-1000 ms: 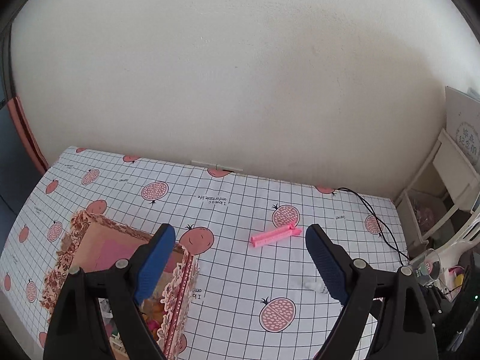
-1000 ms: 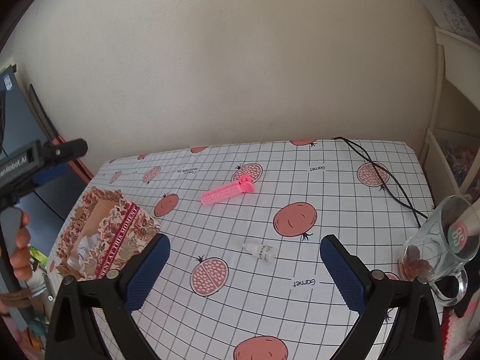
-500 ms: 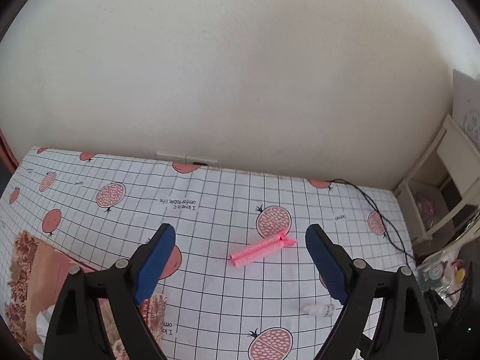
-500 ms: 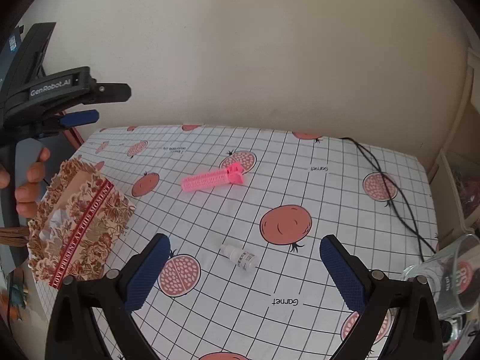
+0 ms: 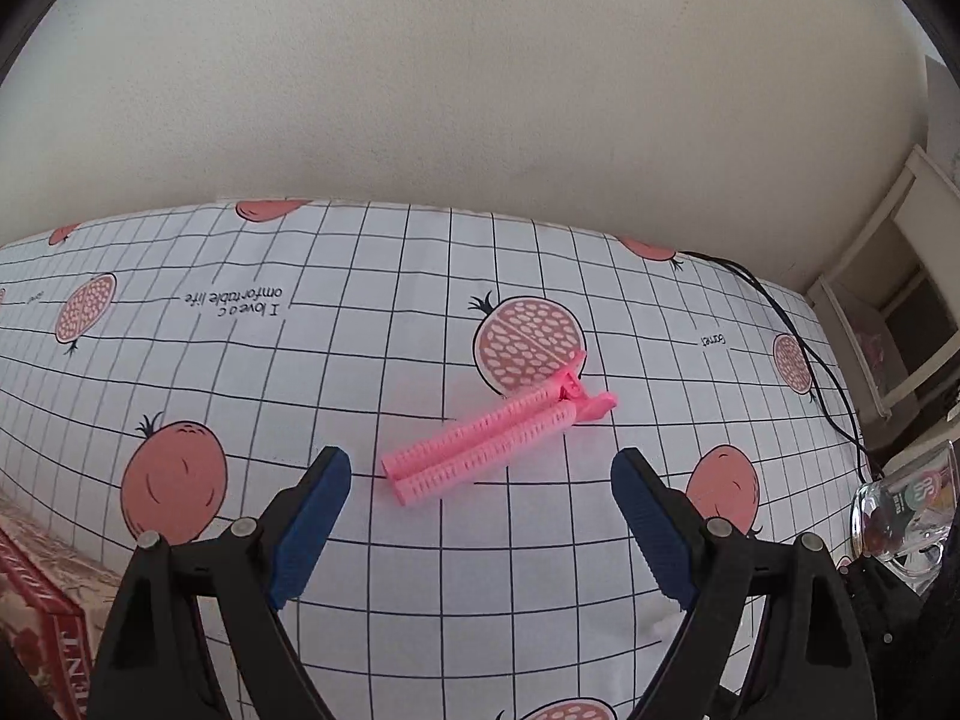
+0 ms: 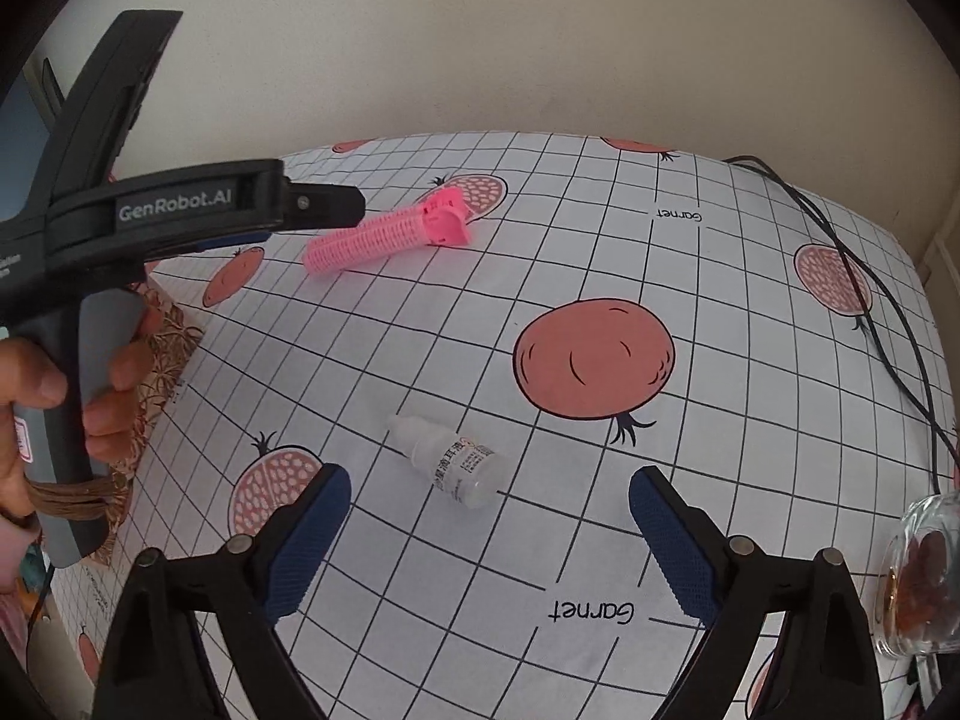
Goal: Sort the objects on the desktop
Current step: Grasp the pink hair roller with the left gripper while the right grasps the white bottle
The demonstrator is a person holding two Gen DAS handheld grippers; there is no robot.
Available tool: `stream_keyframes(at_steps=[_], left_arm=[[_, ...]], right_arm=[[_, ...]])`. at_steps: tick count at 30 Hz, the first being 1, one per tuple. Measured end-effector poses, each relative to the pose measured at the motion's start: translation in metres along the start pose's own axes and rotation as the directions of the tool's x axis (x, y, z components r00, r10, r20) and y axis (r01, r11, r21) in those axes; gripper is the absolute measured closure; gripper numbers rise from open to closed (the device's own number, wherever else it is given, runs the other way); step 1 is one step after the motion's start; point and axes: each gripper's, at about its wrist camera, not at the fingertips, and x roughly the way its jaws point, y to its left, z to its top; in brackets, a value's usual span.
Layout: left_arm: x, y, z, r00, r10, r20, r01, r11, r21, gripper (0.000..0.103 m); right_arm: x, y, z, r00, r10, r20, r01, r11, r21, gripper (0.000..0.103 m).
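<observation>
**Clip and bottle lie loose under two wide grippers**

Clip [image 5: 501, 437], pink and ribbed, lies on the gridded cloth [image 5: 372, 372] at about 12 o'clock from the left gripper [image 5: 480, 516], just beyond its fingertips and touching neither blue pad. It slants from 7 to 1 o'clock, its hinge end beside a printed pomegranate. That gripper's jaws stand wide with nothing between them.

In the right wrist view, a small clear bottle [image 6: 453, 462] with a white cap lies on its side at 12 o'clock from the right gripper [image 6: 489, 534], near the gap but clear of both pads. Those jaws are wide and closing, gripping nothing.

At 9 o'clock there, a hand [image 6: 54, 414] holds the left gripper's handle. A patterned box [image 5: 42, 606] sits at 8 o'clock in the left view, a glass [image 5: 906, 510] at 3 o'clock, a black cable [image 6: 888, 300] along the cloth's right side.
</observation>
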Motion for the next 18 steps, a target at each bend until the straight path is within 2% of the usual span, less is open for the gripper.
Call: stream_keyframes(at_steps=[2, 5, 9, 18], left_arm=[[0.007, -0.003, 0.0, 1.0, 0.0, -0.005, 0.0, 1.0, 0.03, 0.014], [0.011, -0.009, 0.004, 0.999, 0.043, 0.013, -0.044, 0.996, 0.079, 0.014], [0.019, -0.008, 0.006, 0.999, 0.053, 0.007, -0.053, 0.996, 0.065, 0.014], [0.033, -0.005, -0.002, 0.991, 0.136, 0.0, -0.136, 0.988, 0.078, 0.014]], right_arm=[[0.003, 0.0, 0.0, 1.0, 0.004, -0.001, -0.004, 1.0, -0.002, 0.007], [0.008, 0.003, 0.001, 1.0, -0.009, 0.002, 0.009, 1.0, -0.013, 0.007], [0.01, 0.007, 0.005, 1.0, -0.025, 0.004, 0.025, 0.999, -0.02, 0.007], [0.014, 0.014, 0.005, 0.996, -0.083, 0.023, 0.084, 0.996, -0.035, 0.009]])
